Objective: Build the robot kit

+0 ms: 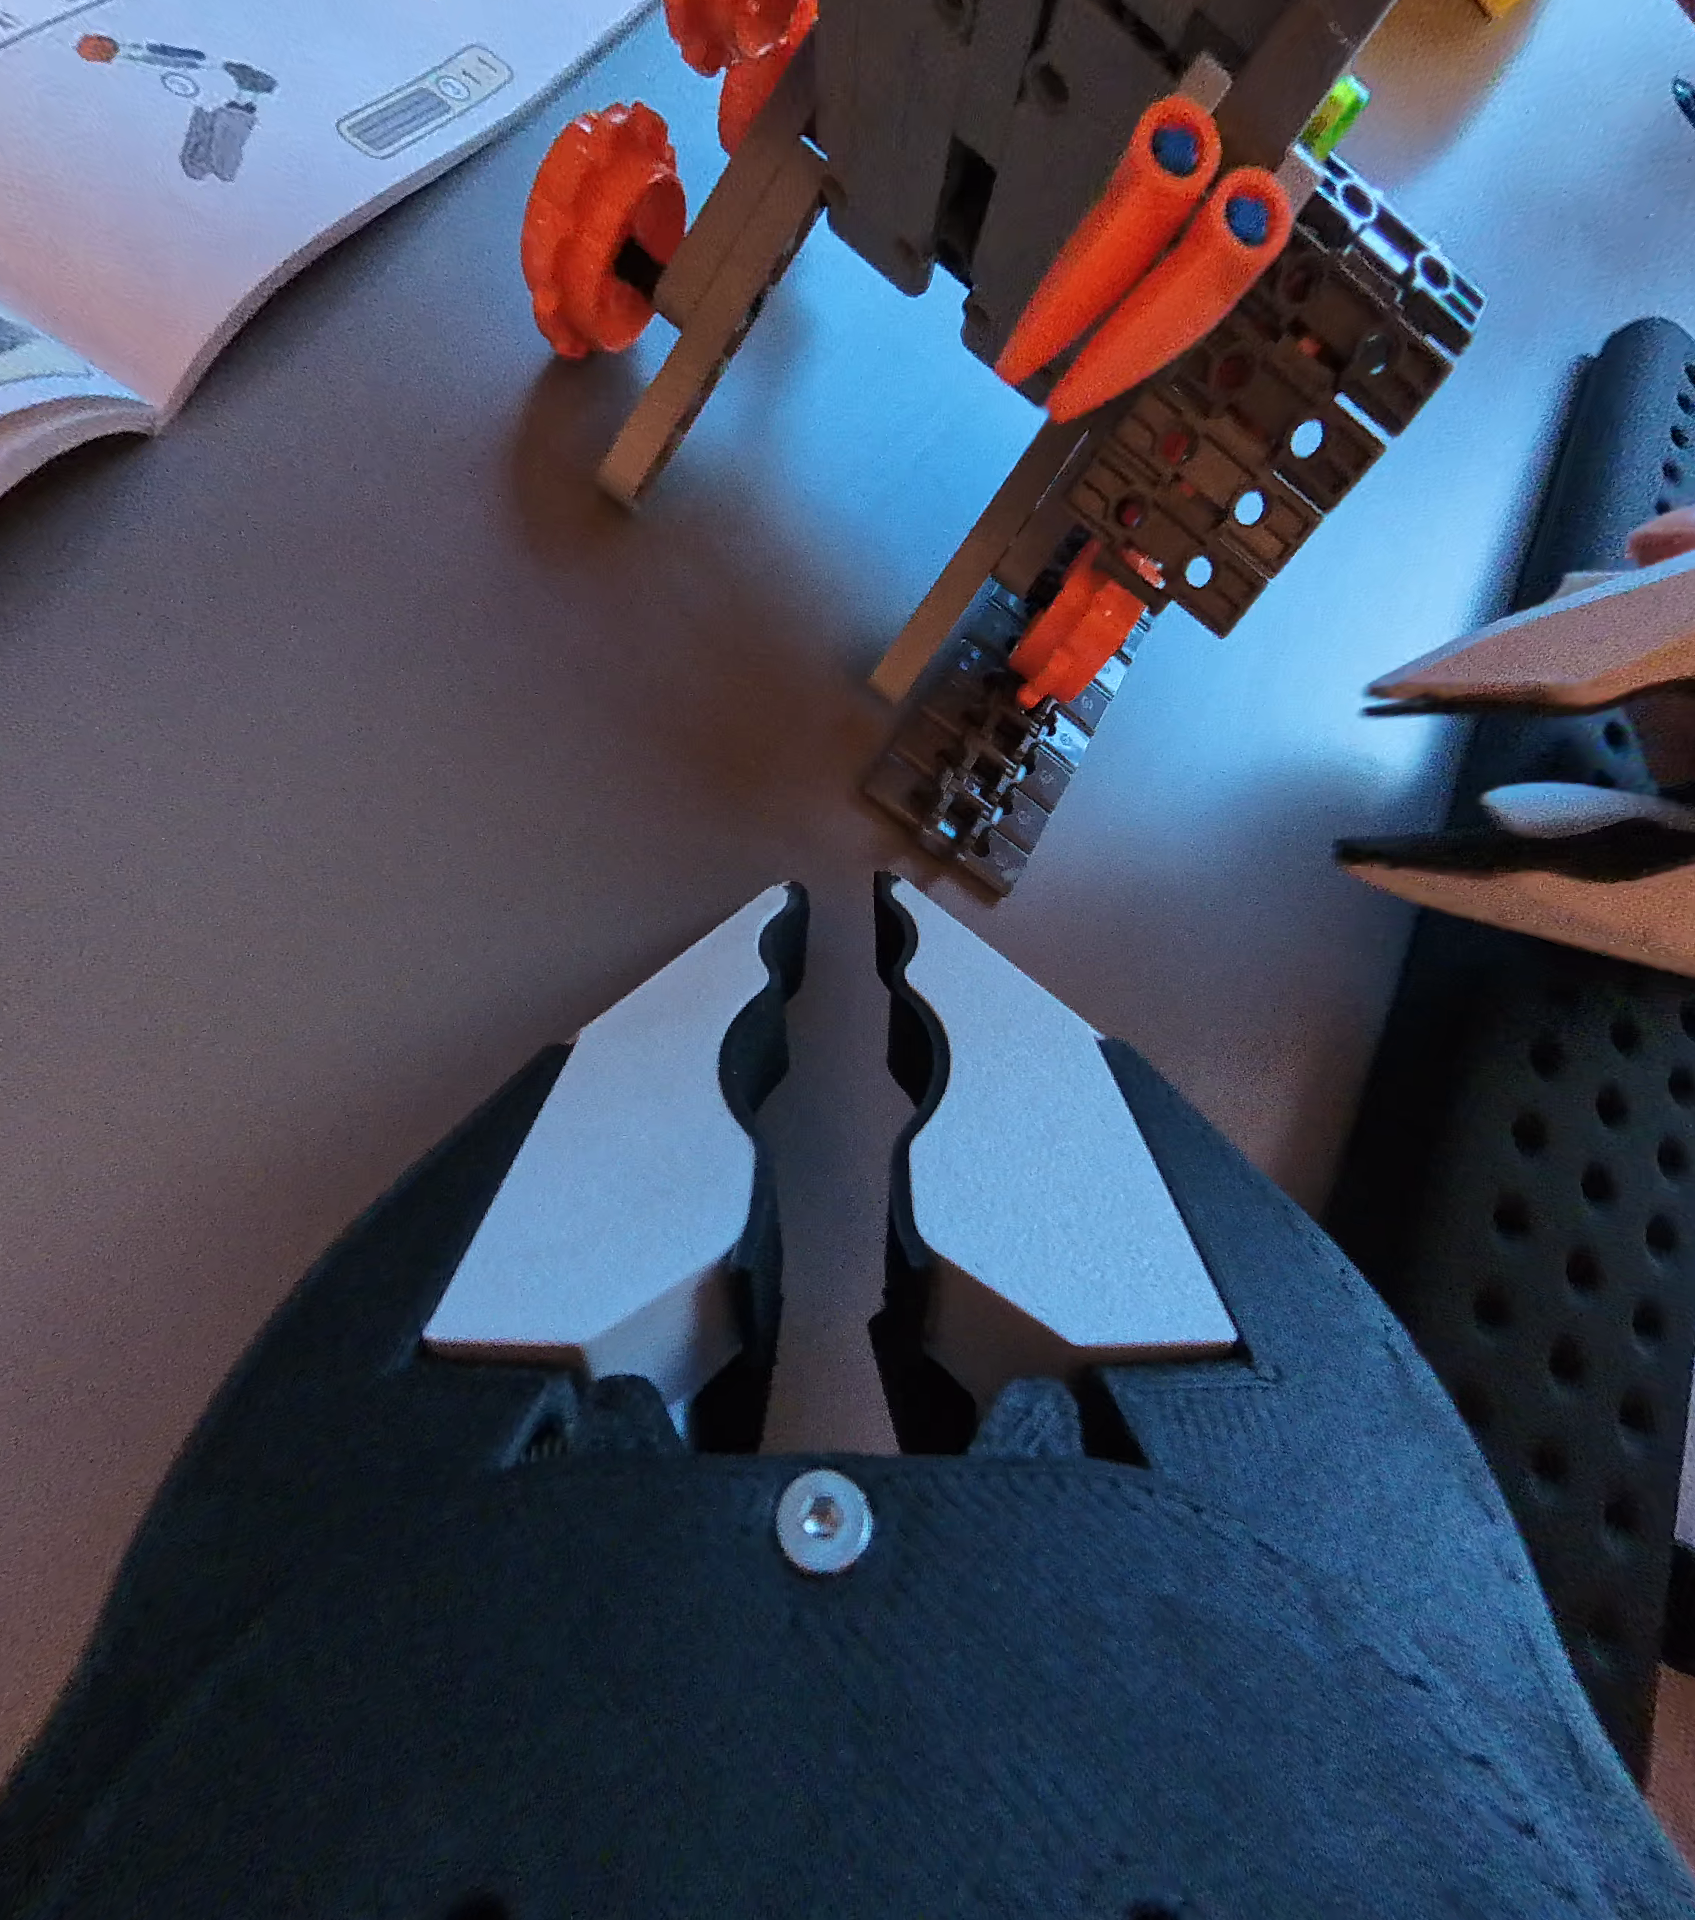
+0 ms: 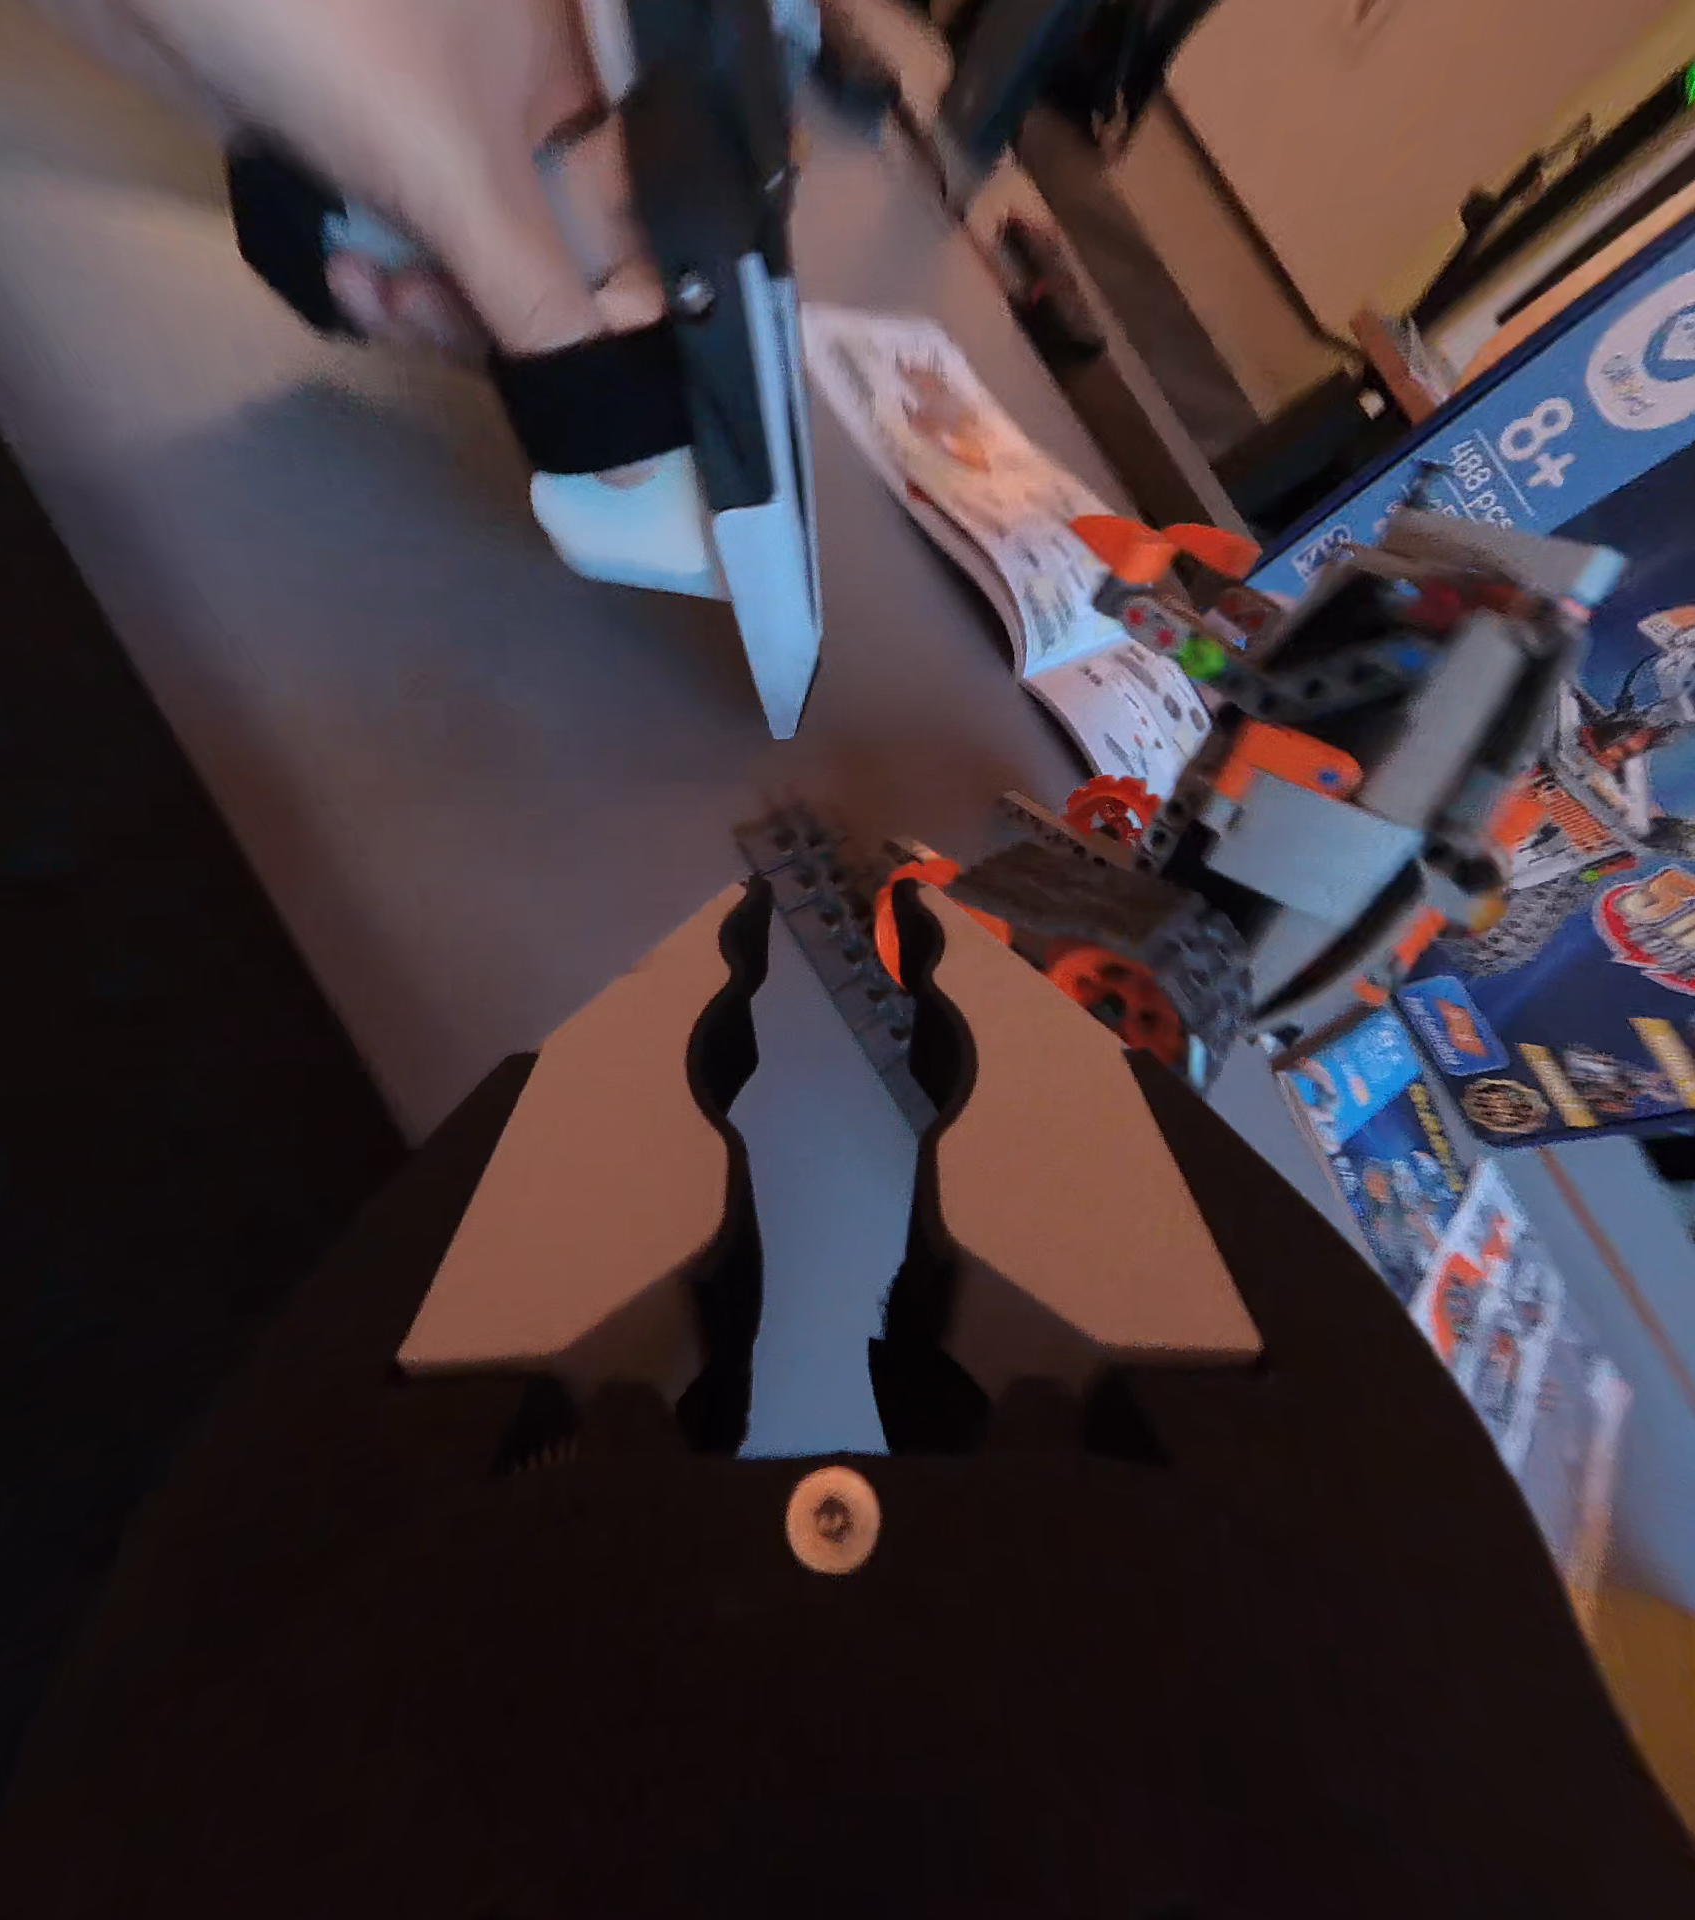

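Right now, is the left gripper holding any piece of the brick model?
No, the left gripper is empty, just short of the brick model.

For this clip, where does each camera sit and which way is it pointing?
Left wrist view: on the left hand-held gripper, looking down along its slightly parted fingers at the grey-and-orange brick model on the table; the right hand-held gripper enters from the right.
Right wrist view: on the right hand-held gripper, aimed across the table at the model; a hand holding the left hand-held gripper shows above.
Shared: model, instruction booklet, both grippers.
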Demonstrator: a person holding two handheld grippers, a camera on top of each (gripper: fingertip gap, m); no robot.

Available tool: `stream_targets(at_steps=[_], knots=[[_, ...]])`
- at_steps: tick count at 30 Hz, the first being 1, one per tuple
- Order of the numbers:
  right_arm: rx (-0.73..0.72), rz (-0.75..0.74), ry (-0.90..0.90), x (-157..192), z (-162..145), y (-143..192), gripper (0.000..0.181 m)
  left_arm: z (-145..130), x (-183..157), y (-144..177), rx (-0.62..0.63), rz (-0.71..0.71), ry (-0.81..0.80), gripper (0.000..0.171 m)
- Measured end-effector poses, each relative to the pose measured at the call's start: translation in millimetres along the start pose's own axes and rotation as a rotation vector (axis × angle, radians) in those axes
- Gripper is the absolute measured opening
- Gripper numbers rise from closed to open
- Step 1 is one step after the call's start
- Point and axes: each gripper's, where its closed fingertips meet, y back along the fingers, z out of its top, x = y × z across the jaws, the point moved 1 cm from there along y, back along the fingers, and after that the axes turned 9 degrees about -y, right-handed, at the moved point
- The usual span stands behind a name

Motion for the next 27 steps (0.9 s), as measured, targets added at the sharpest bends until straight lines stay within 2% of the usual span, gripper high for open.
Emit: stream_targets(at_steps=[3,6,10,14,16,17,19,23,24,27], knots=[[0.042,-0.040,-0.003,0,2,-12,0.021,5,-9,-1,-0.030,-0.085,-0.043,0.017],[0.047,-0.079,-0.113,-19,-7,-6,0.020,15,-20,3,-0.120,-0.129,-0.174,0.027],[0.027,-0.136,-0.286,-49,-32,14,0.021,17,-22,1,-0.114,-0.077,-0.388,0.028],[-0.056,-0.158,-0.315,-83,-33,35,0.035,20,-21,2,-0.135,-0.076,-0.417,0.030],[-0.045,-0.069,-0.347,-90,-38,33,0.054,29,-15,12,-0.170,-0.059,-0.402,0.036],[-0.027,0.014,-0.369,-87,-41,31,0.061,37,-10,21,-0.194,-0.029,-0.402,0.039],[-0.005,0.142,-0.421,-81,-45,30,0.064,61,-7,46,-0.281,0.010,-0.425,0.048],[-0.003,0.129,-0.408,-82,-57,27,0.067,133,-10,83,-0.491,0.017,-0.416,0.096],[-0.009,0.116,-0.405,-81,-59,27,0.066,145,-14,79,-0.486,-0.021,-0.420,0.099],[-0.033,0.057,-0.387,-85,-66,26,0.065,161,-15,43,-0.351,-0.069,-0.459,0.101]])
